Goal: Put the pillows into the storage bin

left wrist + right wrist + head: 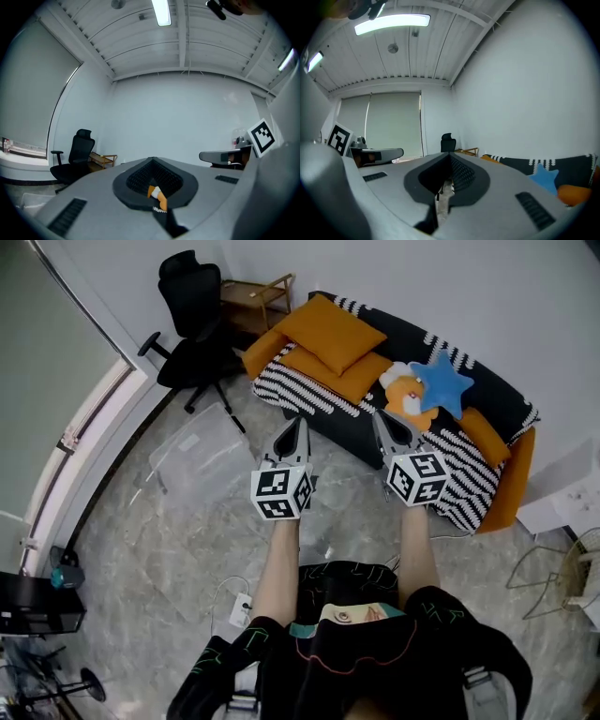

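Observation:
Two square orange pillows (330, 332) lie stacked on the black-and-white striped sofa (469, 479). A blue star pillow (441, 382) and an orange plush (410, 397) sit further right on it. The clear storage bin (192, 451) stands on the floor, left of the sofa. My left gripper (298, 420) is held out in front of the sofa's edge, shut and holding nothing. My right gripper (380, 416) hangs beside it, just short of the plush, also shut with nothing held. In the right gripper view the star pillow (543, 180) shows at the lower right.
A black office chair (192, 320) stands behind the bin, next to a low wooden shelf (255, 298). A white cable and plug (239, 607) lie on the floor near my legs. Wire-frame furniture (562, 577) stands at the right. Bare tiled floor lies between me and the sofa.

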{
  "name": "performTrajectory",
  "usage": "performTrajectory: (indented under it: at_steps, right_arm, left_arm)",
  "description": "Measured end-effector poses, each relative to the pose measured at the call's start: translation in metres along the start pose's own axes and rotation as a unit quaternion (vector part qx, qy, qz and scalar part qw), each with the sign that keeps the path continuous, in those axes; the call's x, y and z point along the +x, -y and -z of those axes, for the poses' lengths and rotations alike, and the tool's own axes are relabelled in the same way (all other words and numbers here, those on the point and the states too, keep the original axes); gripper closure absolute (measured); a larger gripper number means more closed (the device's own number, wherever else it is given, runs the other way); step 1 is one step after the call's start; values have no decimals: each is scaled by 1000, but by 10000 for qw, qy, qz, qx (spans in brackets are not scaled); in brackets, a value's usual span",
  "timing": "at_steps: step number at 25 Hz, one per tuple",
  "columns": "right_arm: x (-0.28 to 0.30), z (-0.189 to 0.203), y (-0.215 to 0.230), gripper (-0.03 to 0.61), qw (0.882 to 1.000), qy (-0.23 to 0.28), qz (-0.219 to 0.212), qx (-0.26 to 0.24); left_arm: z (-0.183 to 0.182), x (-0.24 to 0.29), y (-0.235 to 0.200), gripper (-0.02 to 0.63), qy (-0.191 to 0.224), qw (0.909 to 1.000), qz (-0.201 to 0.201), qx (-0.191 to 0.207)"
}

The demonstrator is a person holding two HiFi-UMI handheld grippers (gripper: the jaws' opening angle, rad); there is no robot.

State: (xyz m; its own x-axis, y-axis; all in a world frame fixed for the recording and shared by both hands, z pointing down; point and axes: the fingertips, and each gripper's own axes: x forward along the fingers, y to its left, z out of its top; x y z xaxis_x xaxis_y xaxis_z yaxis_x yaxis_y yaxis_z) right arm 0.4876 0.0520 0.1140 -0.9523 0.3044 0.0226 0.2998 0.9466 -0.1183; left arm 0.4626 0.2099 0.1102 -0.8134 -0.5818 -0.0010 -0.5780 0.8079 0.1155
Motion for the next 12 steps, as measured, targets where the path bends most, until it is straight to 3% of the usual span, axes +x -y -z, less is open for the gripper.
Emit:
performTrajectory:
  at_steps: [8,12]
  right_arm:
    - [31,30,-22,580,9990,-306,-257,186]
    - [56,43,-10,580,9988,-416,-198,182]
  left_arm:
    - [23,-6,-39,618,-298,9993,-213,-114]
    - [38,15,-56,617,-290,9989,-198,-301]
